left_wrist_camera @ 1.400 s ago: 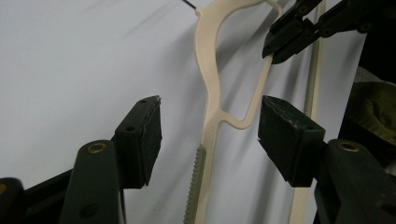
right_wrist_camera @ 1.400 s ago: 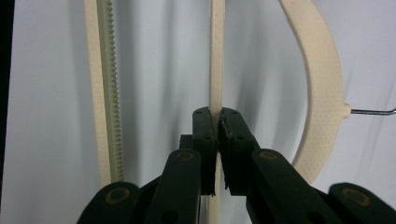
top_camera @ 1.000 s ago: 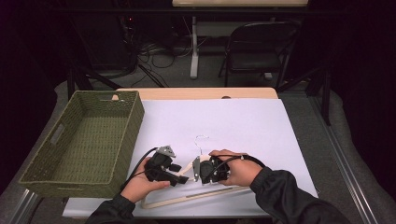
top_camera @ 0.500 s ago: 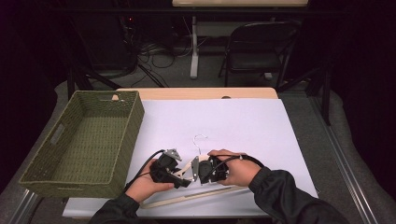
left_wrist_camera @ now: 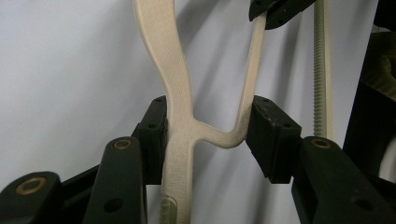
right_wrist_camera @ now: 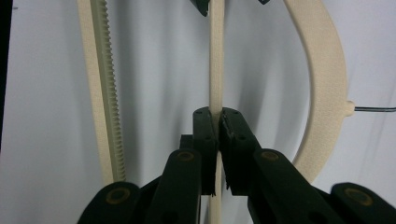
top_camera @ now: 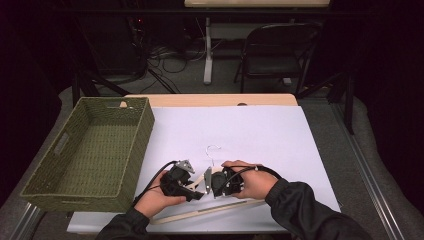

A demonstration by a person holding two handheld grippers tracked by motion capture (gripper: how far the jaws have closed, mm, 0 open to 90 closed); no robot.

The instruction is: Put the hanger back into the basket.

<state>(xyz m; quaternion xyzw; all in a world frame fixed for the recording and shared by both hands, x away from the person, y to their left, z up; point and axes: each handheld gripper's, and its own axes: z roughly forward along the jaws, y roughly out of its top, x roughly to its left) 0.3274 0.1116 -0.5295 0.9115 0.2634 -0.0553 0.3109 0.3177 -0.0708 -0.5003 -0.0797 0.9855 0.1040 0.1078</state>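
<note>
A cream plastic hanger (top_camera: 200, 215) with a thin metal hook (top_camera: 214, 149) lies at the front of the white table cover. My left gripper (top_camera: 198, 193) reaches in from the left. In the left gripper view it (left_wrist_camera: 208, 133) is shut across the hanger (left_wrist_camera: 180, 93) where the thick arm and a thin strip fork, a pad touching each. My right gripper (top_camera: 206, 183) faces it from the right. In the right gripper view it (right_wrist_camera: 217, 122) is shut on the hanger's thin strip (right_wrist_camera: 215, 56). The curved arm (right_wrist_camera: 327, 84) and ribbed bar (right_wrist_camera: 105, 93) flank that strip.
A green woven basket (top_camera: 145, 131) stands at the table's left with nothing in it. White cover (top_camera: 260, 130) spreads behind and to the right of the hands. A dark chair (top_camera: 275, 50) and cables sit on the floor beyond the far edge.
The two grippers have drawn a little closer together at the hanger's neck. The hanger's hook now stands out more plainly above them.
</note>
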